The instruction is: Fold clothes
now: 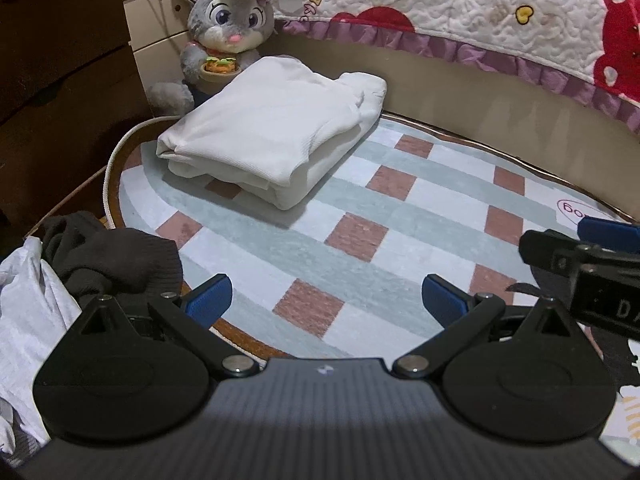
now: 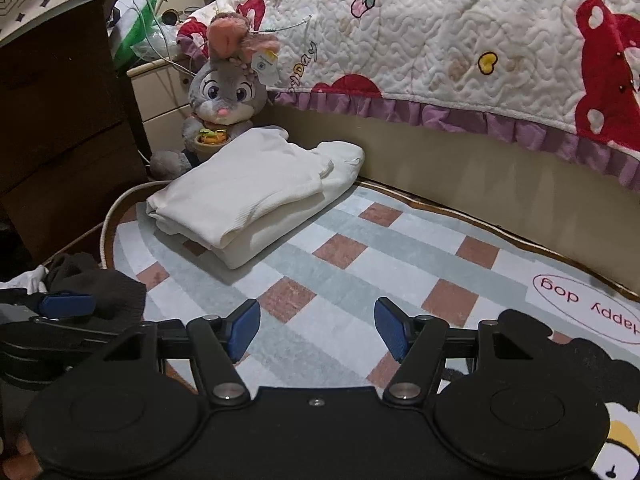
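Note:
A folded white garment (image 1: 272, 132) (image 2: 248, 196) lies at the far left of the checked rug (image 1: 360, 236) (image 2: 340, 280), in front of a plush rabbit. My left gripper (image 1: 326, 300) hovers open over the rug's near side, with nothing between its blue pads. My right gripper (image 2: 316, 330) is also open and empty above the rug, well short of the white garment. A dark brown garment (image 1: 116, 260) (image 2: 104, 292) and a crumpled white one (image 1: 28, 308) lie heaped at the near left. The right gripper's tip shows at the right edge of the left wrist view.
A grey plush rabbit (image 1: 228, 28) (image 2: 224, 100) sits against a cream drawer unit (image 1: 156, 28). A bed side (image 1: 500, 108) with a quilted white-and-red cover (image 2: 460, 48) borders the rug at the back. Dark wooden furniture (image 2: 60, 128) stands at the left. A white cord (image 1: 110, 168) curves round the rug's edge.

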`<control>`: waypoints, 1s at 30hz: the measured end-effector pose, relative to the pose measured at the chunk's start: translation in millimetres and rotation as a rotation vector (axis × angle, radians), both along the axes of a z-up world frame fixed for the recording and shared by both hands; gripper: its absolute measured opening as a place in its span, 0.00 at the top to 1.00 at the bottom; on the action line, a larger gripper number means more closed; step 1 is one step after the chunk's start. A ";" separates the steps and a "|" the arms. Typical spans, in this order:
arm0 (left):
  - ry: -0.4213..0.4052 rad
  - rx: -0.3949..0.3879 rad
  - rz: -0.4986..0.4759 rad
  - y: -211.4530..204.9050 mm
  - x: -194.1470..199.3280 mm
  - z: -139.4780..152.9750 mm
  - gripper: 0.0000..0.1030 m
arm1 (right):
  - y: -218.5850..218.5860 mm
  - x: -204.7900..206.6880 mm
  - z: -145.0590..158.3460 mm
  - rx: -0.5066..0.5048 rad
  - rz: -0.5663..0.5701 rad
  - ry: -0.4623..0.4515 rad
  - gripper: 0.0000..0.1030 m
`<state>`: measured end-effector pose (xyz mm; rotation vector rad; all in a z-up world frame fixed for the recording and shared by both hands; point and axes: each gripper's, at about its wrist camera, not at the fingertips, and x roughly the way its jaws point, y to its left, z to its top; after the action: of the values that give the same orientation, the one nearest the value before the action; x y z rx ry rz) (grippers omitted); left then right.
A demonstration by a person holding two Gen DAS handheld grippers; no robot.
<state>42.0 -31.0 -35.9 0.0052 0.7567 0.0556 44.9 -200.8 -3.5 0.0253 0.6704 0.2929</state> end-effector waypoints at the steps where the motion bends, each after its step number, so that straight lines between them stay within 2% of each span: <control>1: -0.004 0.005 0.001 -2.4 -1.6 1.4 0.00 | -1.0 -1.6 0.7 0.001 -0.003 -0.001 0.33; 17: -0.042 0.044 0.022 -12.1 -20.3 14.7 0.00 | -6.1 -19.9 9.3 -0.017 -0.019 -0.018 0.33; 30: -0.038 0.052 0.041 -9.7 -18.5 14.8 0.00 | -4.9 -21.8 7.5 -0.008 -0.021 -0.008 0.33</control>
<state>23.5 -40.7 -21.1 0.0376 0.7168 0.1140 23.1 -205.6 4.0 0.0233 0.6631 0.2696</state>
